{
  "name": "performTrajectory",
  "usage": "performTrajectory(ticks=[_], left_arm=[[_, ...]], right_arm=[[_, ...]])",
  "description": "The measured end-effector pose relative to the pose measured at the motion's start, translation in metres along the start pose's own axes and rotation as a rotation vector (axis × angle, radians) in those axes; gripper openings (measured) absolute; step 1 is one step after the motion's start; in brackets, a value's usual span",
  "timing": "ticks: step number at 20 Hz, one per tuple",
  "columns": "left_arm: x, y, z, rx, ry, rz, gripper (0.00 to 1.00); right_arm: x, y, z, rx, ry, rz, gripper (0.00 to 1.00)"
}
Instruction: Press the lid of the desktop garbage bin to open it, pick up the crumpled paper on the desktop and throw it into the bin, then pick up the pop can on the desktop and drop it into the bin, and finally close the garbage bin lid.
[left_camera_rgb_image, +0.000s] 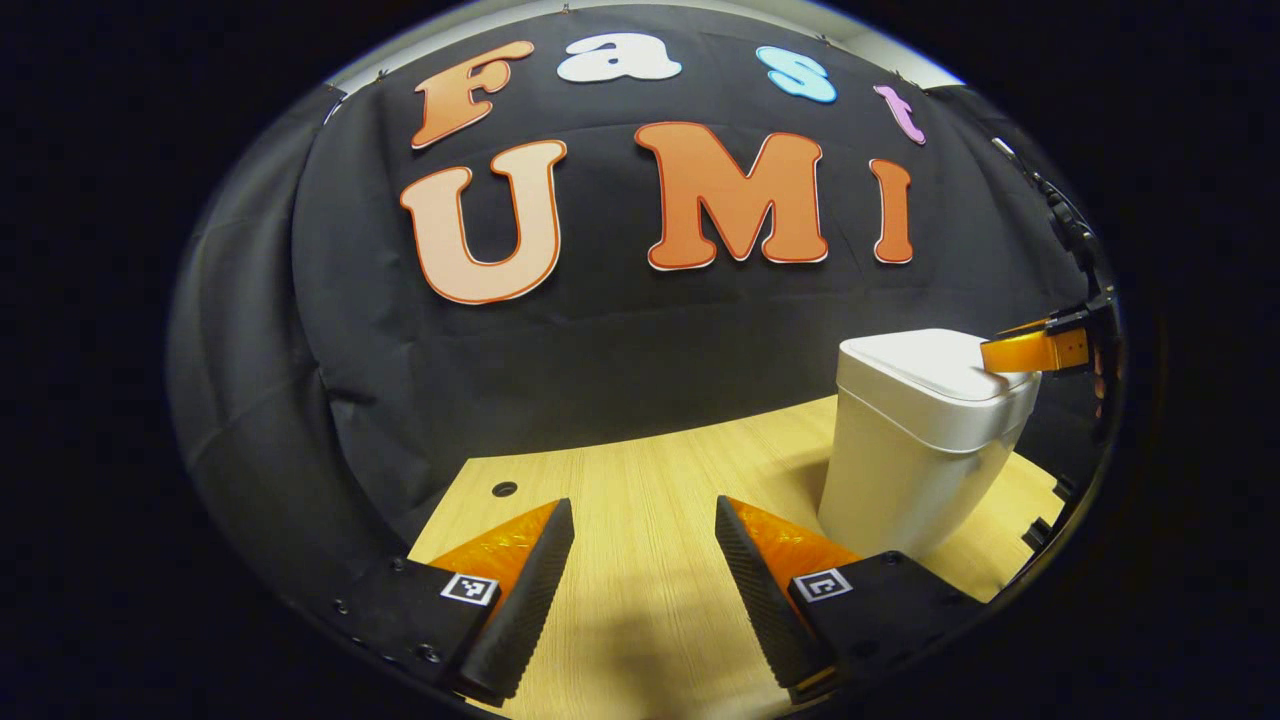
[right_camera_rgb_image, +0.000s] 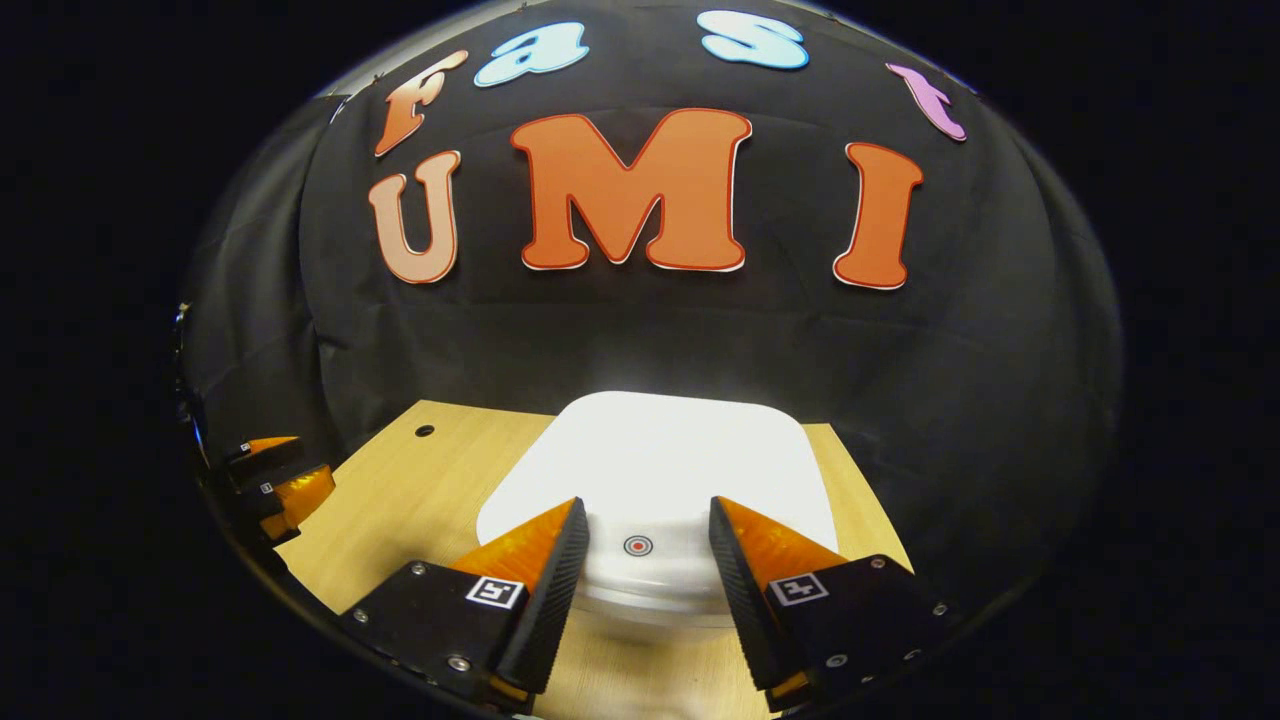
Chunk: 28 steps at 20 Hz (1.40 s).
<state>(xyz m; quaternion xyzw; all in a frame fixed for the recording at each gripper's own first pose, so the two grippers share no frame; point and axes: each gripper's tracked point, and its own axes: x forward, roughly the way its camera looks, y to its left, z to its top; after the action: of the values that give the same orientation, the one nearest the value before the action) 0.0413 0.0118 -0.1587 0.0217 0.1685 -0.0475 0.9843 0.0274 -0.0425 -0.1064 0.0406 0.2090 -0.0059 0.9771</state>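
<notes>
The right gripper (right_camera_rgb_image: 640, 545) is hovering over the front edge of the closed lid (right_camera_rgb_image: 660, 470) of the white garbage bin (left_camera_rgb_image: 915, 450), jaws standing wide apart and holding nothing, with the small round press mark (right_camera_rgb_image: 637, 545) sitting between them. In the left gripper view, its fingertips seem to be touching or just clearing the lid's far corner. The left gripper (left_camera_rgb_image: 640, 560) is waiting low over the wooden desk (left_camera_rgb_image: 640, 480), just beside the bin, jaws likewise wide and empty. The bin is standing upright near the desk's back edge, close to the black cloth wall (right_camera_rgb_image: 640, 340). The risk from here: with the jaws straddling the mark, a downward push may miss it and leave the lid latched, or an off-centre shove may tip or slide the light bin.
</notes>
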Motion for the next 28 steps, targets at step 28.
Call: performTrajectory(ticks=[28], left_arm=[[-0.035,0.053,0.104,-0.083,-0.246,0.124,0.93]], right_arm=[[-0.008,0.113,0.048,-0.166,-0.299,0.143,0.80]])
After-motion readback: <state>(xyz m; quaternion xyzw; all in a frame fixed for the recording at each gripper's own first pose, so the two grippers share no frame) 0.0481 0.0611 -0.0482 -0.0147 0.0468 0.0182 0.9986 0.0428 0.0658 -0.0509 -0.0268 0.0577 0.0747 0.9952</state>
